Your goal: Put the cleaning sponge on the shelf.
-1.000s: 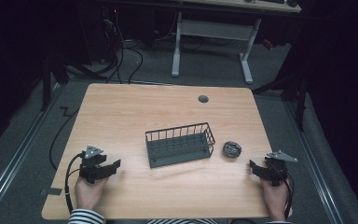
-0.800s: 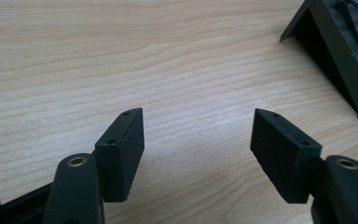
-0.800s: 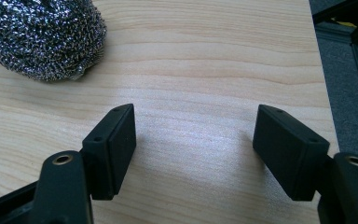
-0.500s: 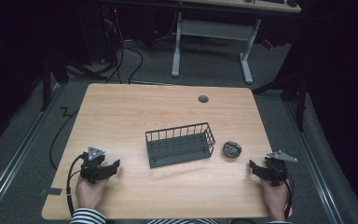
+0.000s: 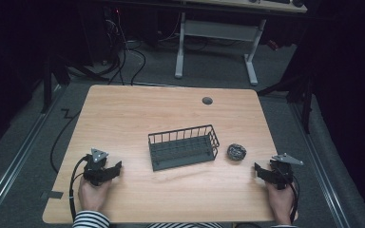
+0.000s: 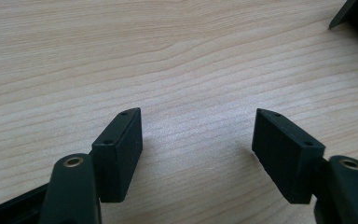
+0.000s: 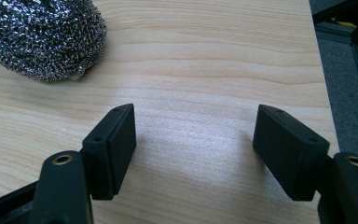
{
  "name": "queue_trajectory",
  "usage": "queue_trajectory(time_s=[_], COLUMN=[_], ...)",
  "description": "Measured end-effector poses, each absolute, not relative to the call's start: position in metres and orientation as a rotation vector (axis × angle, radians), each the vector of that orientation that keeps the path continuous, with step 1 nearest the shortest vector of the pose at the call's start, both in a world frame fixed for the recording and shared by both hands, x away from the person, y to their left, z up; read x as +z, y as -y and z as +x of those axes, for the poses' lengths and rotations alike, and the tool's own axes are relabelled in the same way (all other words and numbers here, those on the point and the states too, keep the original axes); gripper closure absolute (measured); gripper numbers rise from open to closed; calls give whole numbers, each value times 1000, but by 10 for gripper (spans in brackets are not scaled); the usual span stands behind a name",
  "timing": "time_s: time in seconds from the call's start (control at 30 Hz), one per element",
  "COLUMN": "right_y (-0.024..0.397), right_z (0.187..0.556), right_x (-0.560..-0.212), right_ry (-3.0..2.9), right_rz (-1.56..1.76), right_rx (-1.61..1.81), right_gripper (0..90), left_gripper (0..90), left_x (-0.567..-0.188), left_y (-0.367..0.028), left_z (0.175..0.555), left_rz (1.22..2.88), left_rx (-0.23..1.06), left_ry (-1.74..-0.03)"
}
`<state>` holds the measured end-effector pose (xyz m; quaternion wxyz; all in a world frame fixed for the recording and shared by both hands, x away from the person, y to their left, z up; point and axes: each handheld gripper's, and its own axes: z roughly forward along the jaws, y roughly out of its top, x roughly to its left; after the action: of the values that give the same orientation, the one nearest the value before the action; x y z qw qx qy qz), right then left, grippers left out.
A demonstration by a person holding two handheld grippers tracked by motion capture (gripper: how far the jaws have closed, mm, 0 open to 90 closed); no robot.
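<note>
A steel-wool scouring ball [image 5: 236, 152] lies on the table [image 5: 133, 114] just to the right of a dark wire basket [image 5: 183, 146], near the right gripper [image 5: 261, 170] and apart from it. In the right gripper view the ball [image 7: 42, 35] sits up and to the left of the jaws, which stand parted over bare wood with nothing between them. The left gripper [image 5: 115, 168] rests at the near left of the table, well apart from the ball; its jaws have just been opening a little further and stand apart, holding nothing, over plain wood in the left gripper view.

The ball looks light and springy (a loose tangle of shiny metal thread), so it should squash under a pinch rather than slip, and it will not break. Its rough surface should catch well on the pads. A grip across its middle from the sides seems best, closing far enough to compress it a bit, since a light touch might let it roll.

The basket stands close beside the ball on its left, so that side is tight; its right and near sides are free. A round cable hole [image 5: 207, 100] sits at the far edge, out of the way.
</note>
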<state>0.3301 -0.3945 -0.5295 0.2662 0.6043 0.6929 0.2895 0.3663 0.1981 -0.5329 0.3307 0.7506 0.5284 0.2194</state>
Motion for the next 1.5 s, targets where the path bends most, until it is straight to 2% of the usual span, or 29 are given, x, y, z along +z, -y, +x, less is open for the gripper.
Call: queue_trajectory(time_s=[0.9,1.5], right_y=[397,389], right_z=[330,300], right_x=[-526,-510], right_ry=[-1939,-1974], right_rz=[1619,1560], right_rx=[775,875], right_gripper=[307,303], left_gripper=[299,269], left_x=[-537,-537], left_y=[-200,-200], left_z=[365,365], left_rz=[1937,1940], left_rx=[602,584], left_ry=[-1388,-1379])
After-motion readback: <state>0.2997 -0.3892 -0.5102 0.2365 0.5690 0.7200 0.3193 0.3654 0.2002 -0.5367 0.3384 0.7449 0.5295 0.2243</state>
